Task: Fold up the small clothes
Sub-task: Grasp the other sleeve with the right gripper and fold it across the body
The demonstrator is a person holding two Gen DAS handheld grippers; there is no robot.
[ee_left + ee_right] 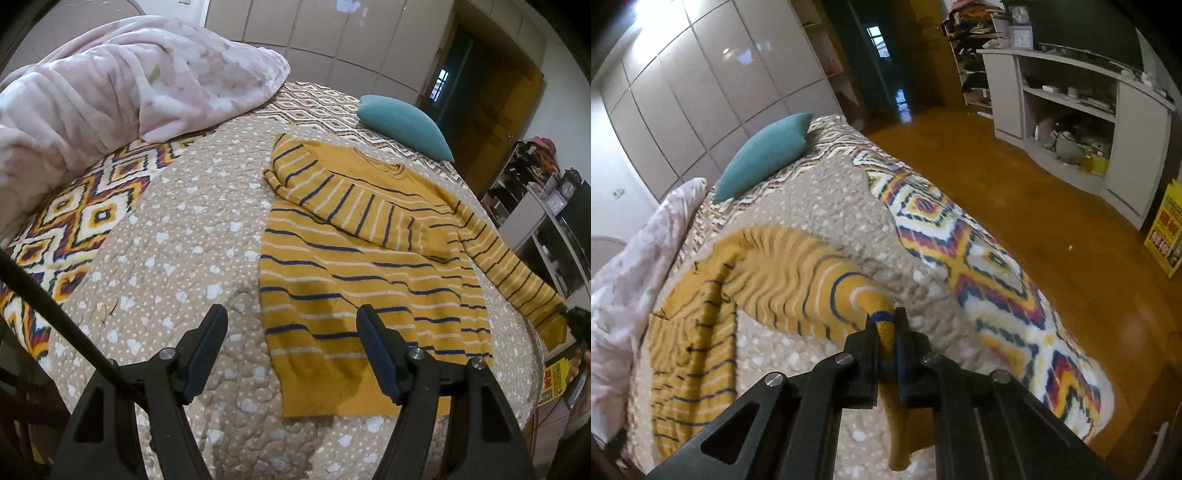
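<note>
1. Our sweater (369, 266) lies flat on the bed (177, 258), one sleeve already folded across.
2. Right gripper (885, 325) pinches the other sleeve's cuff (882, 328); left gripper (291, 347) hangs spread, empty.
3. Next, we judge: carry that cuff toward nine o'clock, across the chest.

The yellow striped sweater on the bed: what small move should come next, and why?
Probably carry the right sleeve across onto the sweater body. The right tool is shut on its cuff, while the other sleeve already lies folded over the chest. The left tool hangs open over the hem, holding nothing.
</note>
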